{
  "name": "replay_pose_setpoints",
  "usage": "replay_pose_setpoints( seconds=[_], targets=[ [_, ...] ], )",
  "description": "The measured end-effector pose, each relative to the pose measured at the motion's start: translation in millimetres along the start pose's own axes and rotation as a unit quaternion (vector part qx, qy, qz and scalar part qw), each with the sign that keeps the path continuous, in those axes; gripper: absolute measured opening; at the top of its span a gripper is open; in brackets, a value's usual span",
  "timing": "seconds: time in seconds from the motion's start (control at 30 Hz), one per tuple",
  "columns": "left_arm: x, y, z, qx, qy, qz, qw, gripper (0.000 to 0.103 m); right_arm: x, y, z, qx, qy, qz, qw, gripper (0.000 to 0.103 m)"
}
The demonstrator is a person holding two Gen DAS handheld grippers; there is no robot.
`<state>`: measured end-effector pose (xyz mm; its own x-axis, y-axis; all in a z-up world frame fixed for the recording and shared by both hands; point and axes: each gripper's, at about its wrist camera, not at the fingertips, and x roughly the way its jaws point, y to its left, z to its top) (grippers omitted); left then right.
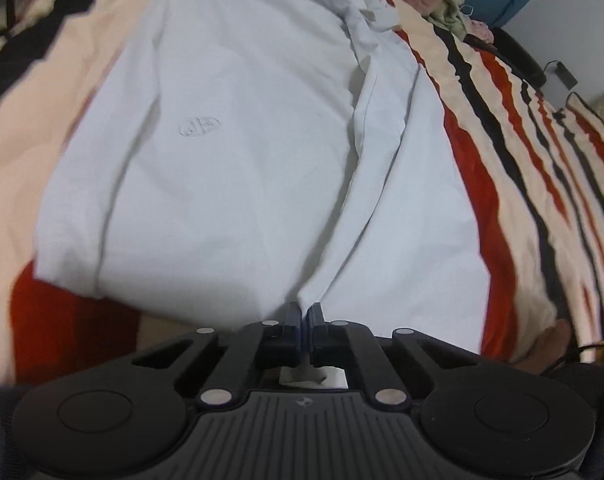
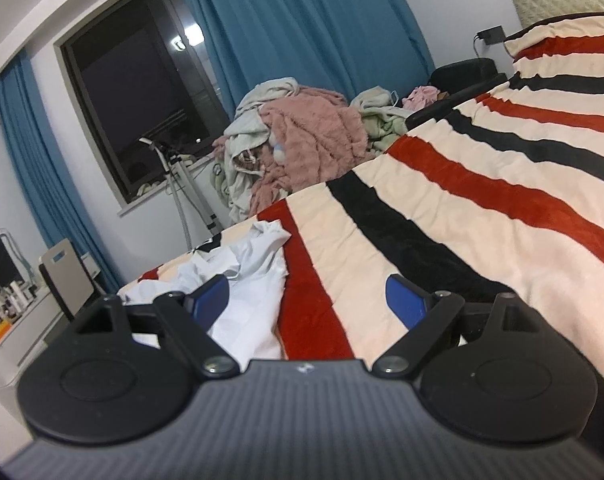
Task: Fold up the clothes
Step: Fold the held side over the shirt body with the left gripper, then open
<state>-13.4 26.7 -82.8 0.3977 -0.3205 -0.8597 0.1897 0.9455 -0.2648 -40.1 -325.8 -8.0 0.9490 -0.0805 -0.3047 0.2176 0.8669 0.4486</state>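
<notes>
1 white shirt (image 1: 238, 152) in left gripper (image 1: 305, 312), right gripper (image 2: 307, 300) agape

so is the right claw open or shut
Open: the right claw has its blue fingers wide apart, gripping nothing, above the striped blanket beside the white shirt.

A white shirt (image 1: 238, 152) (small embroidered emblem) lies on a blanket (image 2: 481, 208) striped cream, red and black; teal curtains (image 2: 302, 28), a fuzzy pink heap (image 2: 313, 140), blue-padded fingers (image 2: 403, 304).
</notes>
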Motion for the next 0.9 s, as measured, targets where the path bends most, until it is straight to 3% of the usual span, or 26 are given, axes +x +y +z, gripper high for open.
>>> replay_pose_setpoints(
  seconds=[0.1,0.2,0.27,0.33,0.43,0.67,0.77,0.9],
  targets=[
    [-7.4,-12.0,-8.6,0.04,-0.023,0.02,0.9987,0.003,1.0,2.0,-0.9,-0.003,0.005,0.005,1.0,0.087],
    [-17.7,-17.9,-11.3,0.052,-0.05,0.024,0.9971,0.01,2.8,4.0,-2.2,-0.007,0.01,0.008,1.0,0.087],
    [-26.3,-22.7,-11.9,0.054,-0.065,0.021,0.9962,0.024,2.9,5.5,-2.7,-0.011,0.011,0.01,1.0,0.087],
    [-36.0,-27.1,-12.5,0.055,-0.084,0.016,0.9948,0.051,2.4,7.0,-3.0,-0.015,0.01,0.012,1.0,0.087],
    [-45.3,-33.6,-8.0,0.071,-0.115,0.02,0.9907,0.064,0.7,10.4,-3.3,-0.022,0.004,0.018,1.0,0.087],
    [-67.7,-61.7,4.3,0.11,-0.2,0.038,0.9729,0.083,-3.6,24.1,-7.5,-0.062,-0.005,0.023,0.998,0.087],
    [-79.4,-73.4,19.9,0.113,-0.229,0.034,0.9662,0.087,-2.7,28.2,-8.8,-0.072,-0.004,0.026,0.997,0.087],
    [-92.7,-85.4,46.0,0.117,-0.276,0.026,0.9536,0.101,-4.0,32.8,-10.8,-0.084,-0.007,0.03,0.996,0.087]
  ],
)
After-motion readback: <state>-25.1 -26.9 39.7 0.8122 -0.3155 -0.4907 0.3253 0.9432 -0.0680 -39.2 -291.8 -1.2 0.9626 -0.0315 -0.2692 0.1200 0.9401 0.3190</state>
